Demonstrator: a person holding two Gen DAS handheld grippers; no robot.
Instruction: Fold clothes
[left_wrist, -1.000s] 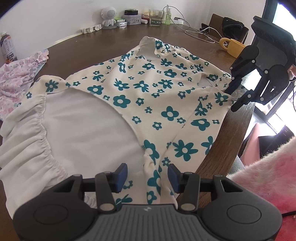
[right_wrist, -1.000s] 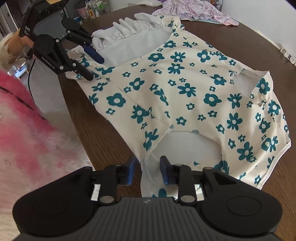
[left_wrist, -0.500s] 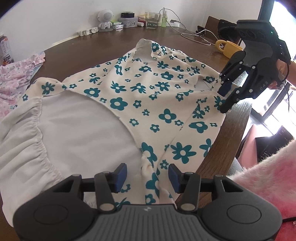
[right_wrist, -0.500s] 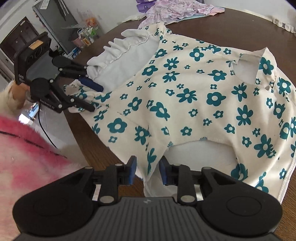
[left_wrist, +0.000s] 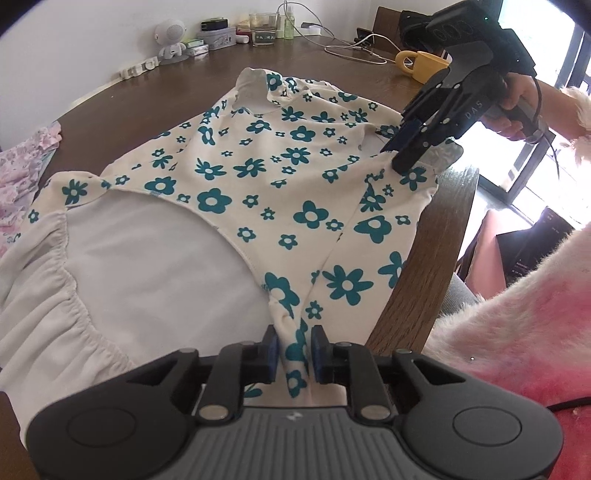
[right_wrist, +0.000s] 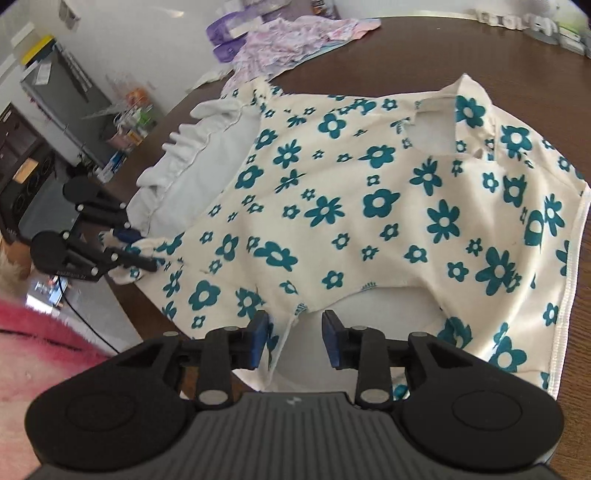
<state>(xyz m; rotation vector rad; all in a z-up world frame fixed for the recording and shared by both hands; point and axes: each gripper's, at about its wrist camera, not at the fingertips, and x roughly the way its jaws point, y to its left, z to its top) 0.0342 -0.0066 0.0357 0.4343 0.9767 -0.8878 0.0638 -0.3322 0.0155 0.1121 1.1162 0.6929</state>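
The cream floral garment (left_wrist: 258, 177) lies spread flat on the brown table (left_wrist: 155, 99), its near edge running along the table's edge beside me, its white gathered lining (left_wrist: 55, 280) turned up at one end. How the far side of the garment lies against the table I cannot make out, and the cloth under my own gripper bodies is cut off from sight.

My left gripper (left_wrist: 293, 350) sits low at the garment's near edge, pointing across it, pads closed in on a bunched fold of the flowered cloth and pinching it. My right gripper (right_wrist: 295, 336) is at the garment's other near corner, by the sleeve opening; its pads stand apart, the hem's edge passing between them with a gap on the right side, so it grips nothing. In the left view, a hand (left_wrist: 513, 110) in a fluffy pink sleeve (left_wrist: 576, 110) holds that gripper tilted down onto the cloth.

Beyond the garment, a yellow mug (left_wrist: 424, 66) and a glass (left_wrist: 263, 29) stand on the table, and a pink patterned garment (right_wrist: 295, 37) lies well apart.
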